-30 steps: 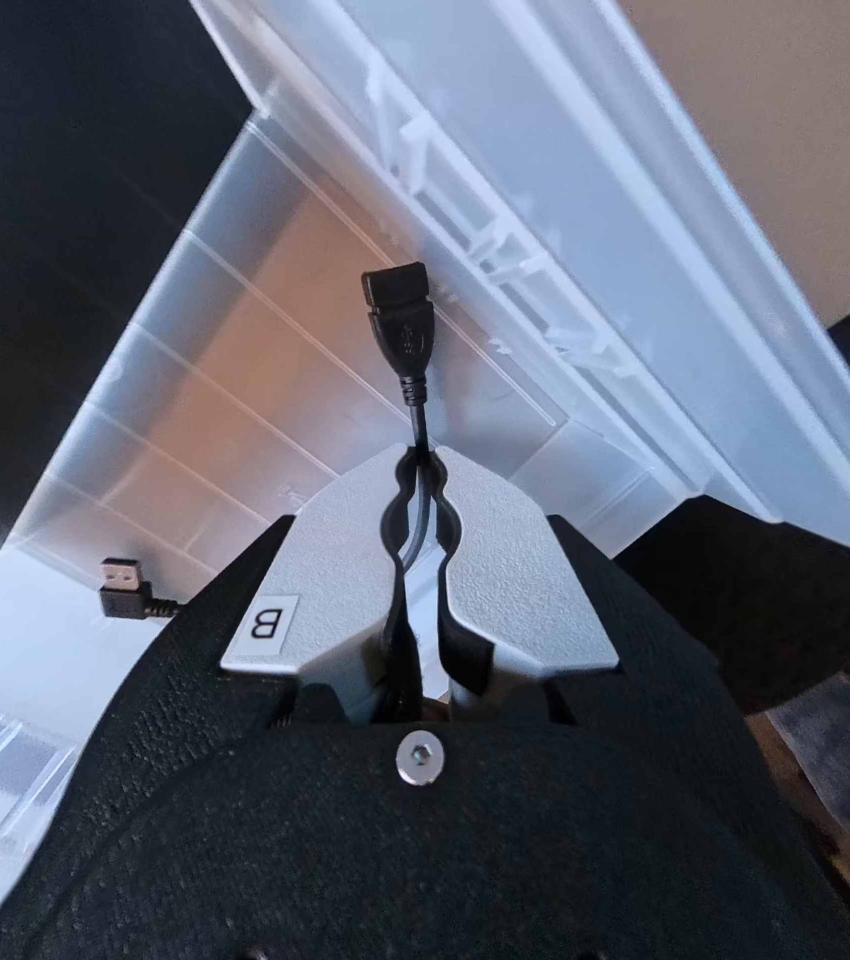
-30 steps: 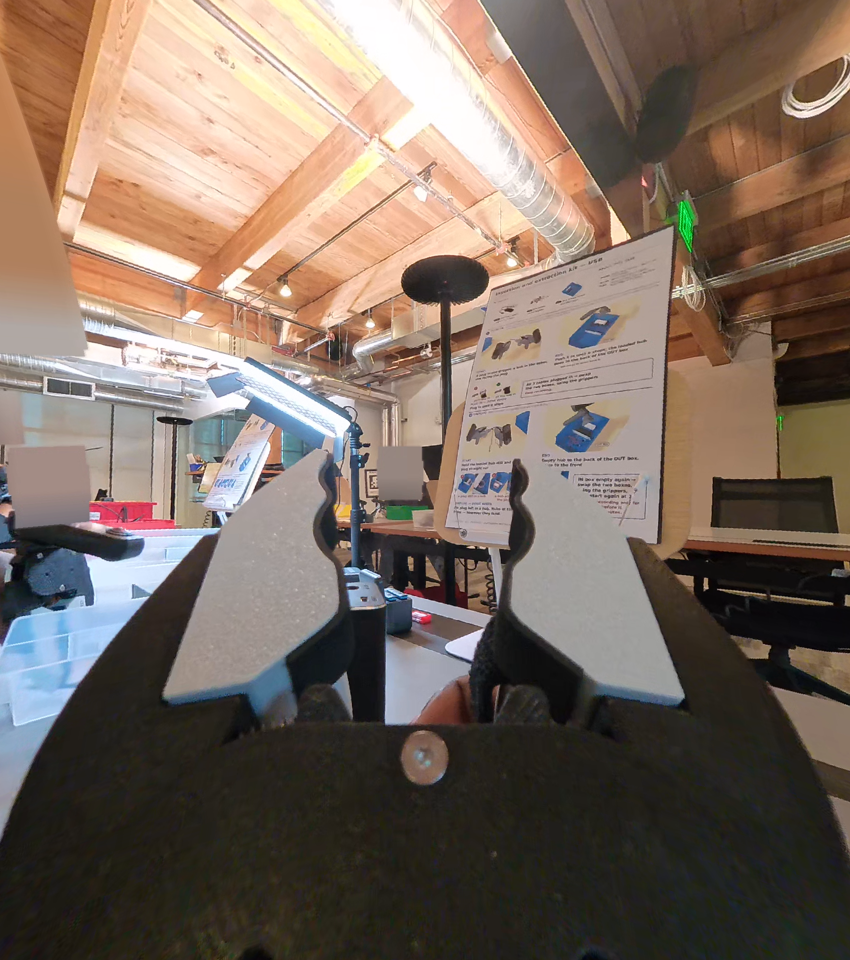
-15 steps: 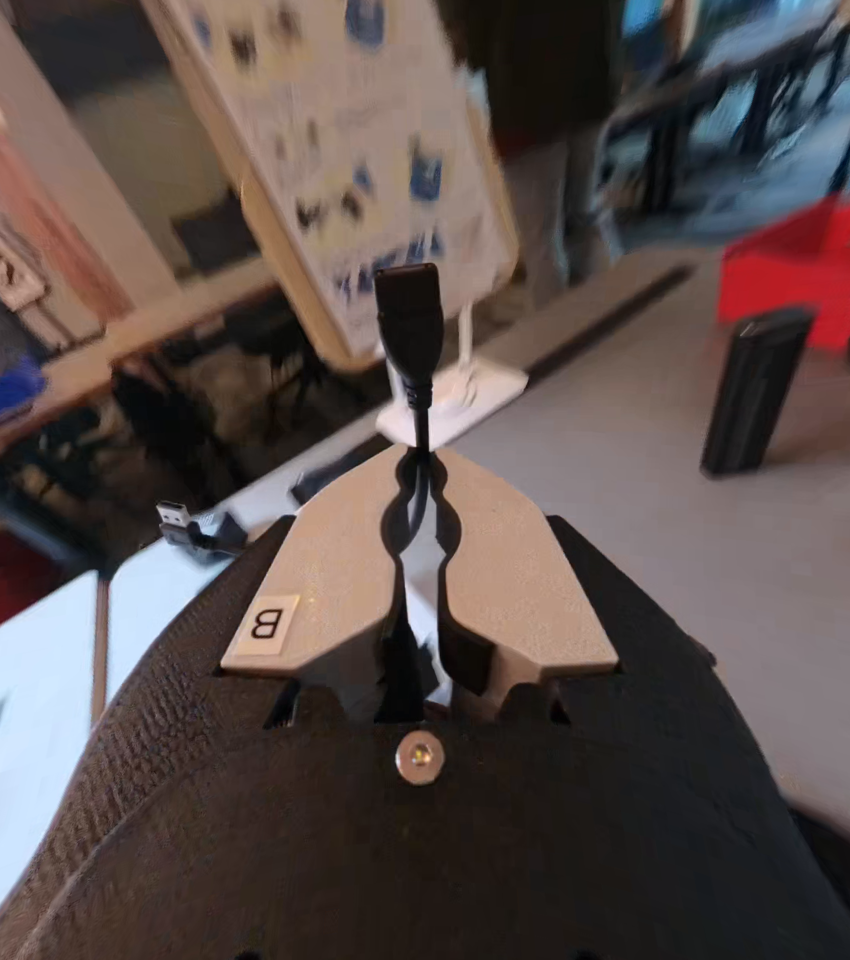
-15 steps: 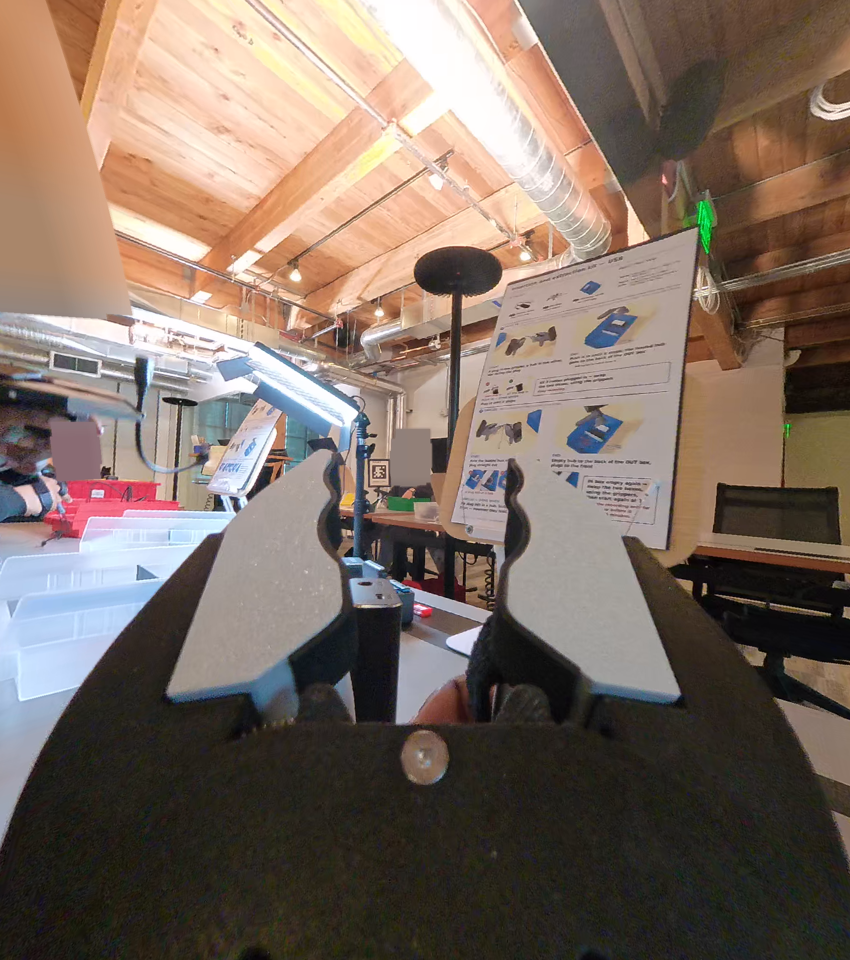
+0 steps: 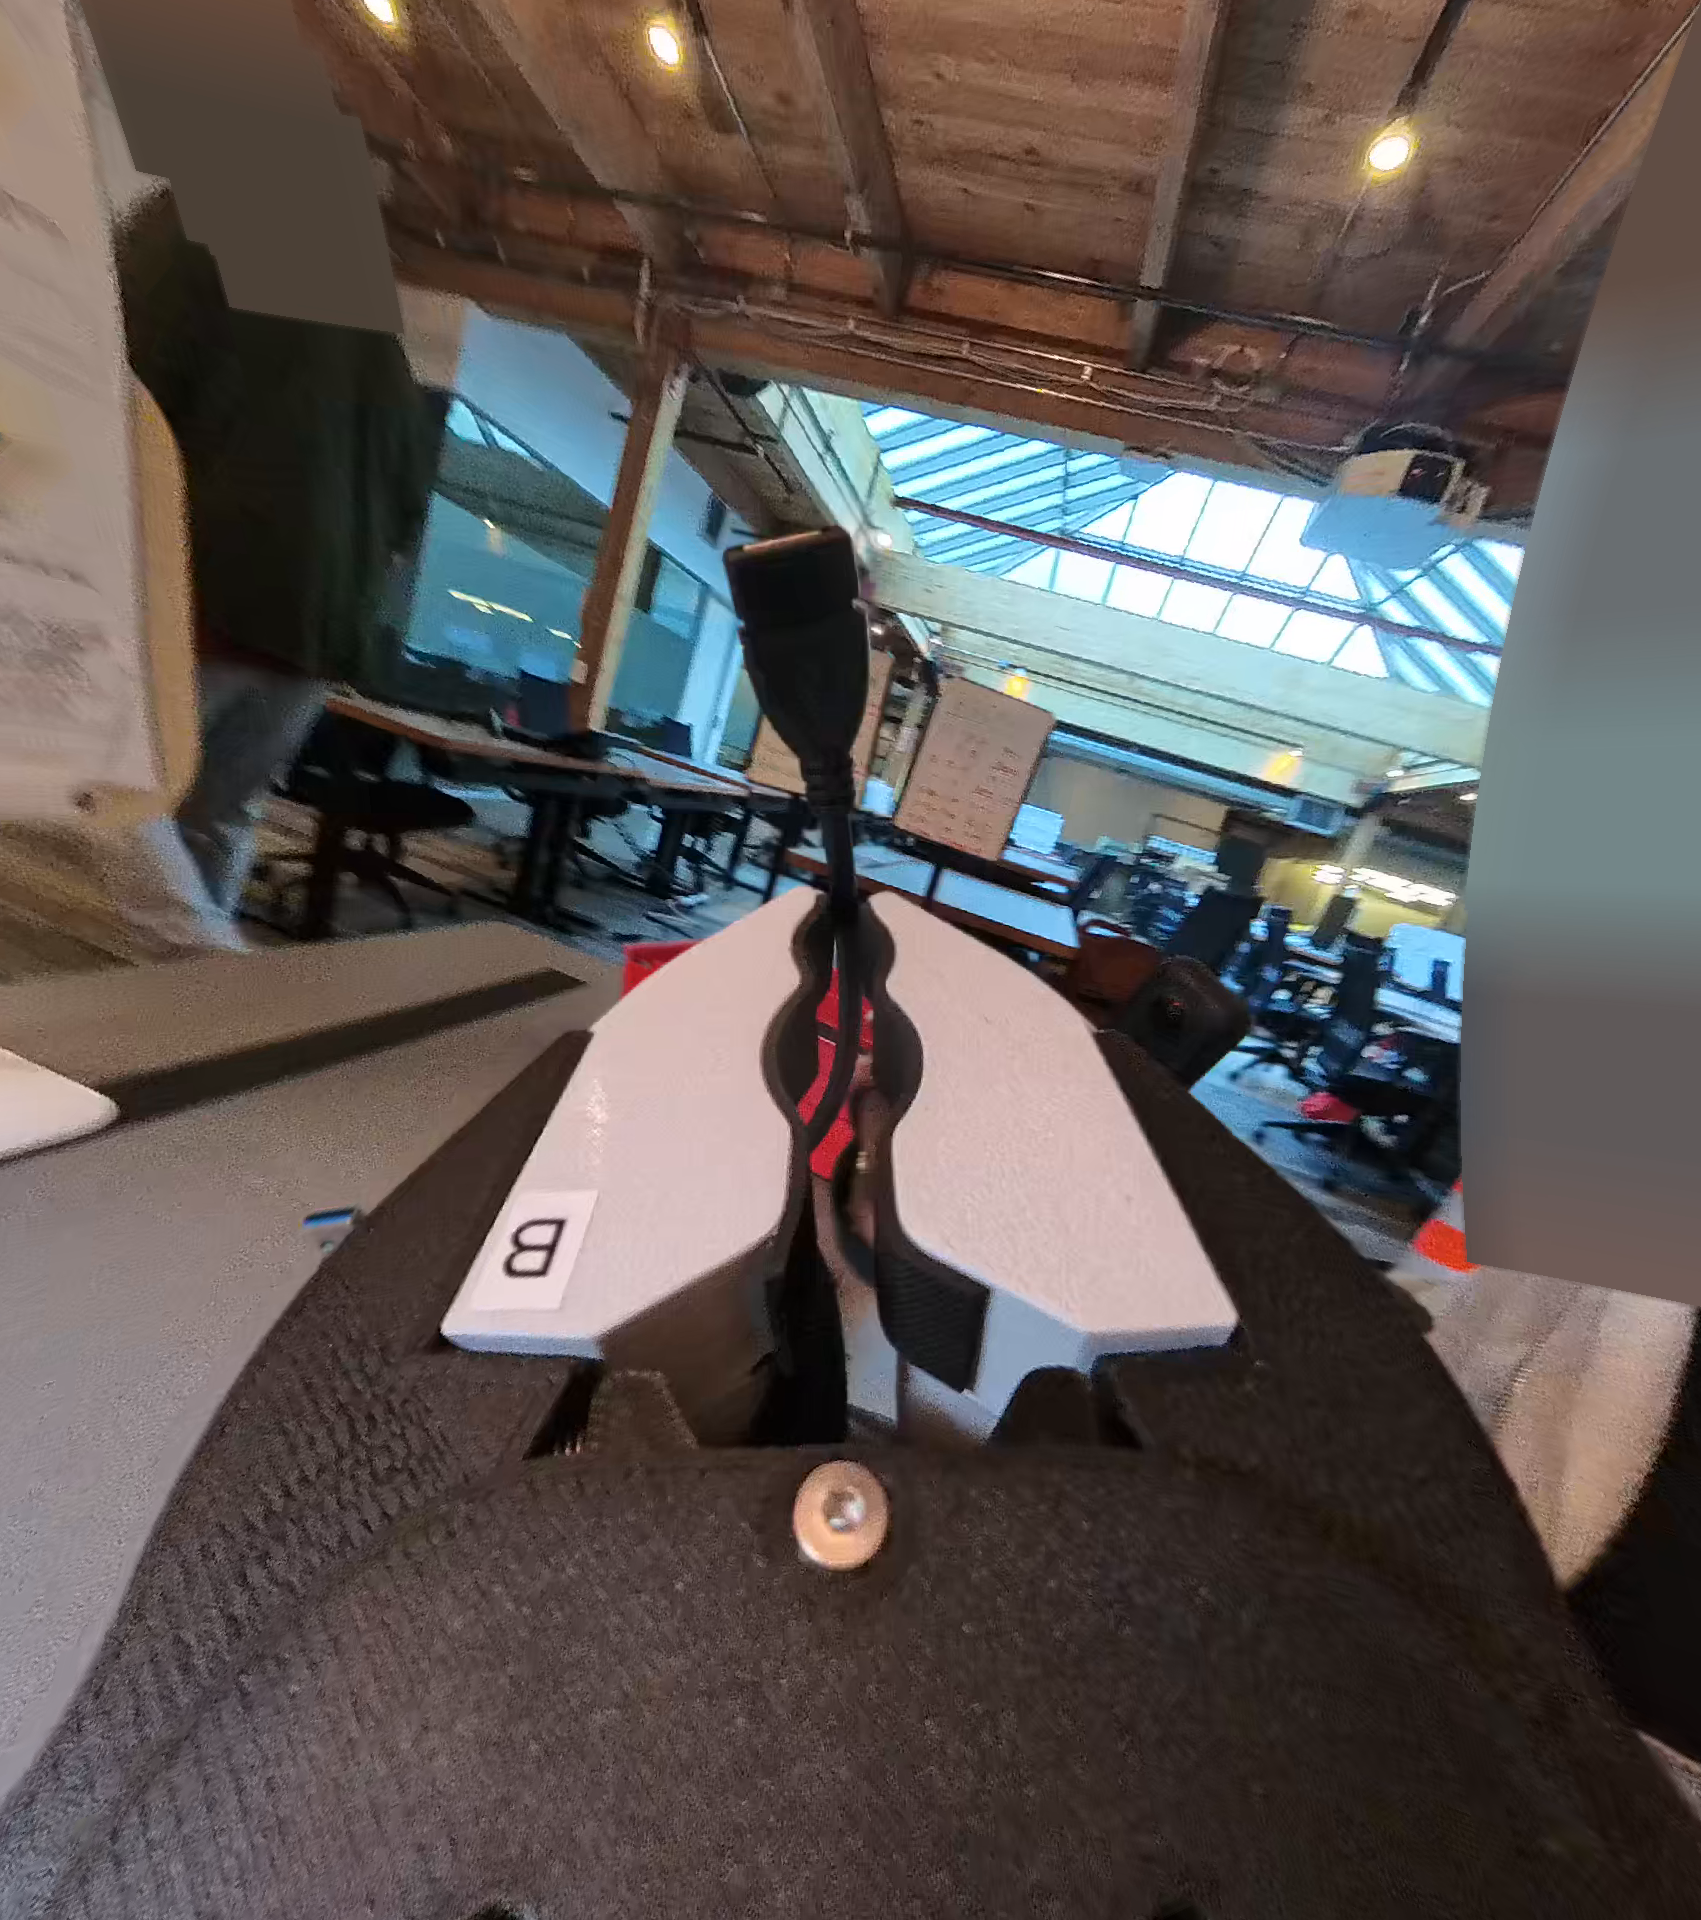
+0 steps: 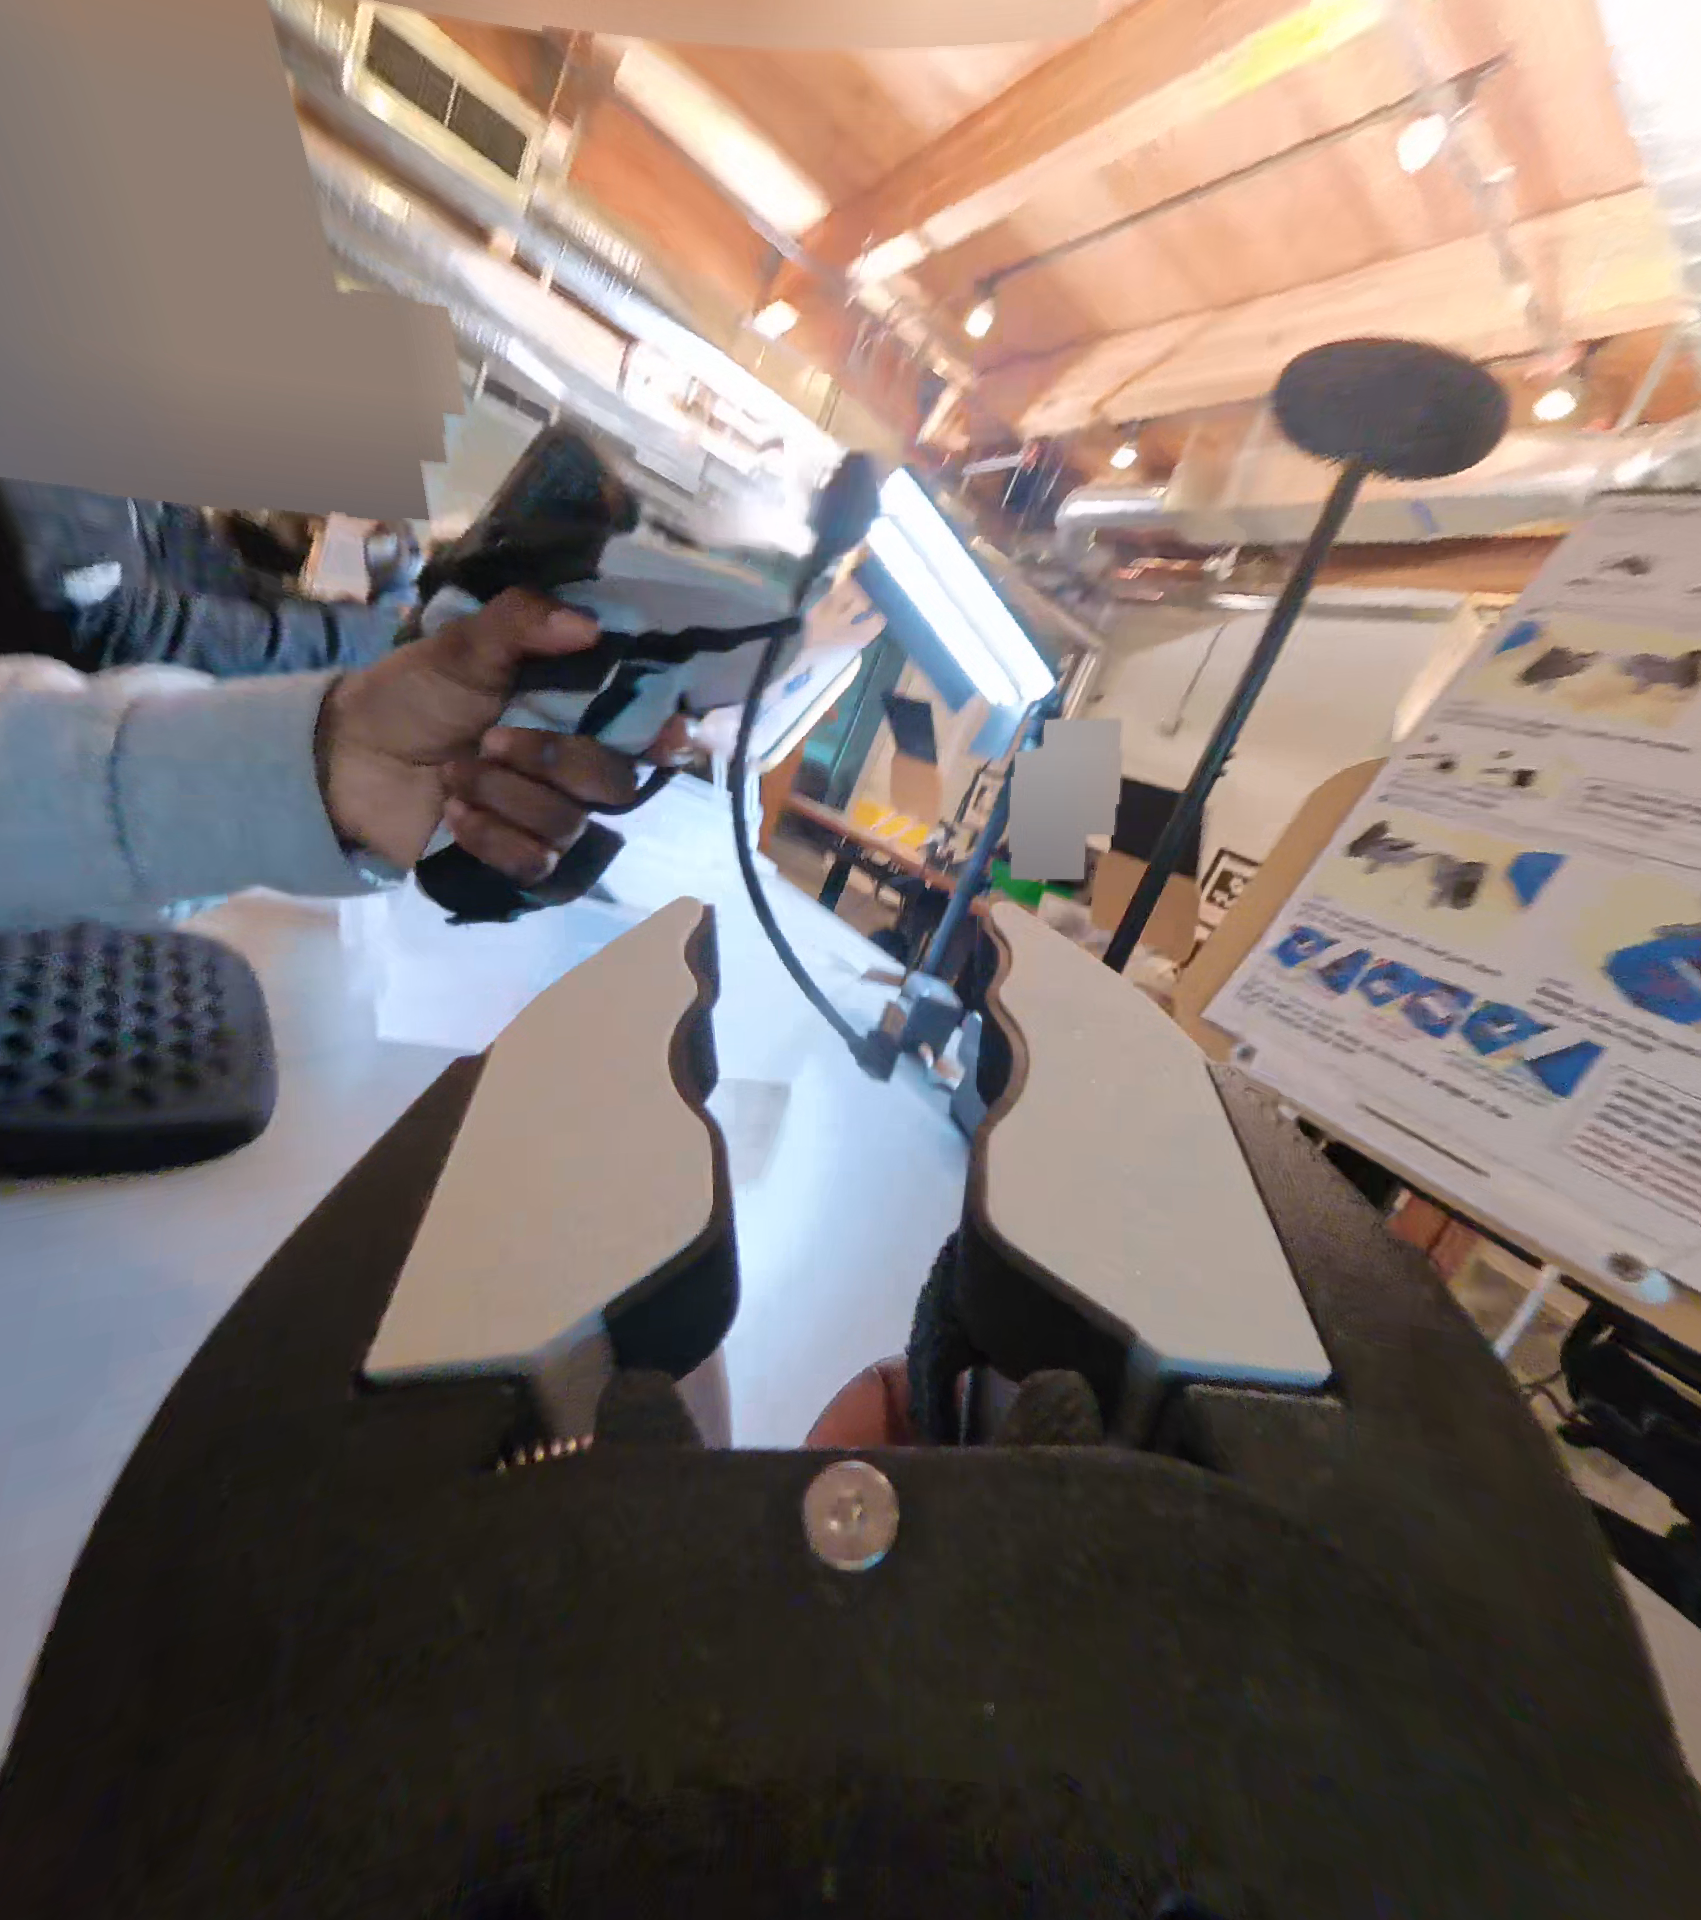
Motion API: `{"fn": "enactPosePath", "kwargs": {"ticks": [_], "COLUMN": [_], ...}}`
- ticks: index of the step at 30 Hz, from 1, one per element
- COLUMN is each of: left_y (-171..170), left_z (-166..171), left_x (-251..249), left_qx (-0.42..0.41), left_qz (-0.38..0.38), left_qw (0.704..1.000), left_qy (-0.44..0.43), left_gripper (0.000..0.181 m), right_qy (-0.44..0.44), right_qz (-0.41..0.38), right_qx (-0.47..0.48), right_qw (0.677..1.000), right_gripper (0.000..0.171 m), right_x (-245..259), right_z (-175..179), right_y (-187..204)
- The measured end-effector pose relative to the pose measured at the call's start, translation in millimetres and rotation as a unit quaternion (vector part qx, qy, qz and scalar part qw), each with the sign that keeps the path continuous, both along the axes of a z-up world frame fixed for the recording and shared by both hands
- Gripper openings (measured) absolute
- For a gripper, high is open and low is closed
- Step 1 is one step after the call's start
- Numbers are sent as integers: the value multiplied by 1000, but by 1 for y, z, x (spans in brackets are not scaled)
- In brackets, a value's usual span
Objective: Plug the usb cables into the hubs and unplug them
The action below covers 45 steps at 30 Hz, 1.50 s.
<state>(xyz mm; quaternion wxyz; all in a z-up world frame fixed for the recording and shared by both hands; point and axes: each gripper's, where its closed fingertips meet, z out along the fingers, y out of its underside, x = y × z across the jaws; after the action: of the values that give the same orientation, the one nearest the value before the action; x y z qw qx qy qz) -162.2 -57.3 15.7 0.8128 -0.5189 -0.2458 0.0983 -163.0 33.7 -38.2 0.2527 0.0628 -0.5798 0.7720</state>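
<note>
The left gripper (image 5: 841, 914) is pressed together on a black usb cable (image 5: 830, 831), pinched just behind its socket end (image 5: 799, 623), which stands out past the fingertips and points up and away, along the gripper's own line. From the far side, in the right wrist view, the same left gripper (image 6: 825, 603) is seen raised above the white table (image 6: 98, 1299) at the left, held in a hand (image 6: 451, 748), with the cable (image 6: 763, 883) hanging from it in a curve down to a plug end (image 6: 882, 1039) near the table's far right.

The right gripper (image 6: 846, 997) is spread wide and holds nothing. The hanging plug end lies just ahead of it and slightly to the right, close to the line between its jaws, so the right gripper is judged the nearer one to take it. The cable's long axis runs roughly vertical there.

No hub can be made out in either view, so its place cannot be told.

A sticker (image 5: 534, 1247) with a single printed letter is borne on the left finger (image 5: 680, 1122). A printed instruction sheet (image 6: 1552, 883) with blue pictures stands at the right on a board; it is blurred.
</note>
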Motion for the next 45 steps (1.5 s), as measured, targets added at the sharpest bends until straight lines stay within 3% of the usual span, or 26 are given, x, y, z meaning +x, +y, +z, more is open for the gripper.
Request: {"fn": "enactPosePath", "kwargs": {"ticks": [6,8,10,11,12,16,18,20,24,29,33,36,39,40,42,45], "left_y": [31,38,44,44,42,18,2,7,55,57,39,13,13,11,10,25], "left_z": [-23,-28,-31,-31,-29,-28,-44,-69,-101,-80,-68,-44,-52,-56,-69,-96], "left_x": [10,15,19,19,18,-2,-22,-31,-17,-11,-10,-8,-9,-10,-14,-13], "left_qx": [25,34,33,30,26,52,106,135,138,260,252,265,158,146,156,214], "left_qz": [-46,-59,-71,-66,-55,6,41,25,-102,-192,-155,-158,-138,-129,-115,-136], "left_qw": [997,995,994,995,996,998,988,977,954,919,941,944,969,971,962,926], "left_qy": [-58,-74,-81,-75,-59,-40,-102,-164,-244,-227,-165,-117,-130,-141,-191,-280], "left_gripper": [5,5,5,5,7,52,60,70,62,14,0,1,0,8,49,66], "right_qy": [52,54,60,58,53,-15,-43,-67,-102,-100,-93,-60,-41,-47,-65,-90], "right_qz": [-41,-63,-69,-78,-76,4,40,67,122,147,151,138,113,115,115,135], "right_qx": [80,91,103,97,81,-60,-127,-181,-234,-224,-194,-128,-130,-146,-177,-215], "right_qw": [995,992,990,991,992,998,990,979,959,958,965,980,984,981,975,963], "right_gripper": [44,32,5,4,4,4,4,4,4,4,4,4,4,4,4,4], "right_x": [20,16,15,13,12,15,12,10,13,23,27,36,37,34,26,21], "right_z": [-32,-36,-42,-41,-36,4,21,33,40,35,28,12,14,18,25,32], "right_y": [-50,-55,-57,-56,-53,-24,-6,10,18,10,1,-18,-21,-16,-5,5]}}
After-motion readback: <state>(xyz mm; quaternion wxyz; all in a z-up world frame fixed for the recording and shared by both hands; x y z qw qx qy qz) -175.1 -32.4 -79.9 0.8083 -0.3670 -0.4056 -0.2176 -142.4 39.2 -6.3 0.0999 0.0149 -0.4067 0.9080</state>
